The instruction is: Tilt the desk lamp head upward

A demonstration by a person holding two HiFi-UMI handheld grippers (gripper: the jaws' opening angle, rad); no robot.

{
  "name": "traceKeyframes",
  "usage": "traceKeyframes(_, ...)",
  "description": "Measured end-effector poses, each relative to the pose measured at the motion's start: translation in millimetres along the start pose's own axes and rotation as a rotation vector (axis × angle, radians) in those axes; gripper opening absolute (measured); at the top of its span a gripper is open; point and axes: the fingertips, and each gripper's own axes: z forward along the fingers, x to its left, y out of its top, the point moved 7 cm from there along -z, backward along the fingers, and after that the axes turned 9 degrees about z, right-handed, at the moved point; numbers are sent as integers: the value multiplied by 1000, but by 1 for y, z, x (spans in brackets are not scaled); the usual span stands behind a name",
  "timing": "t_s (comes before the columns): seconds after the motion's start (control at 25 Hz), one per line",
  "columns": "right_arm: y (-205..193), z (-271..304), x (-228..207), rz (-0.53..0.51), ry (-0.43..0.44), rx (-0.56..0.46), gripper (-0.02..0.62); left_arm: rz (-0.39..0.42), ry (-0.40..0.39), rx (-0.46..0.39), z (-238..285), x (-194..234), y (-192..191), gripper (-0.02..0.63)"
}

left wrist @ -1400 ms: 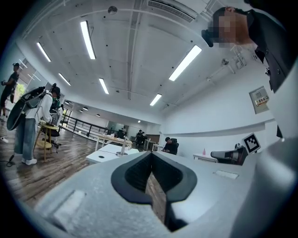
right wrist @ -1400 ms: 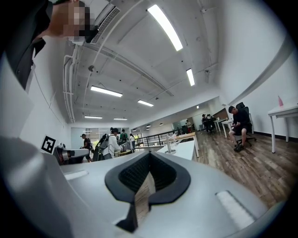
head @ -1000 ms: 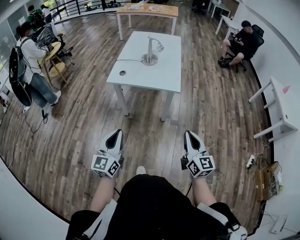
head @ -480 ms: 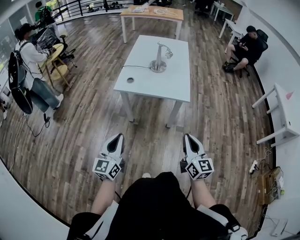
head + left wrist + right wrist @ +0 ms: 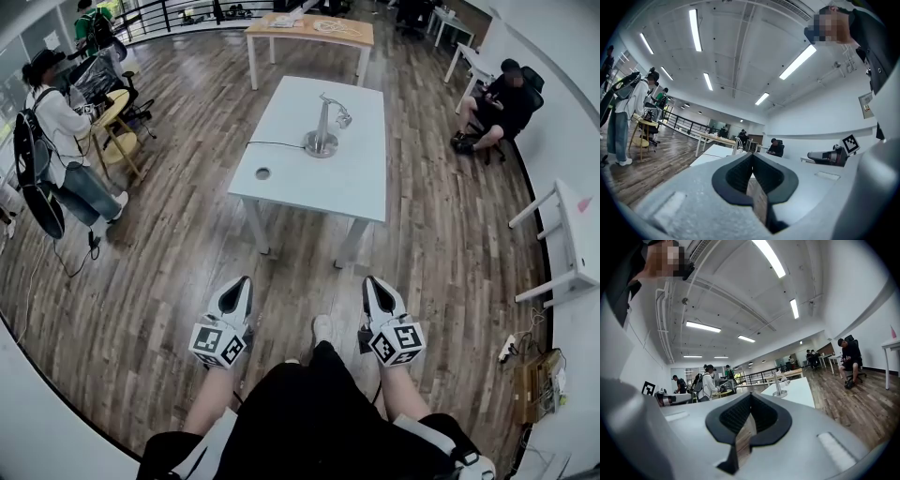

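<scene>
The left gripper (image 5: 243,283) and right gripper (image 5: 367,283) are level near the body, jaws closed on nothing. They are well apart from the lamp (image 5: 325,127) on the far half of the table (image 5: 309,192), so get close and open one before reaching for the head. The head view places the lamp on the table; the right gripper view shows its upright stem side-on.
</scene>
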Motion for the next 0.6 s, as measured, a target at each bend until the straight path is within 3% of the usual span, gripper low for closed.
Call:
traceKeyframes(0.2,14,37,-30,-5,22,15,3,12,9,-12,39,7,4,2)
traceKeyframes(0.6,64,115,-84,-30,44,-50,3,62,16,-30,129,27,20,2)
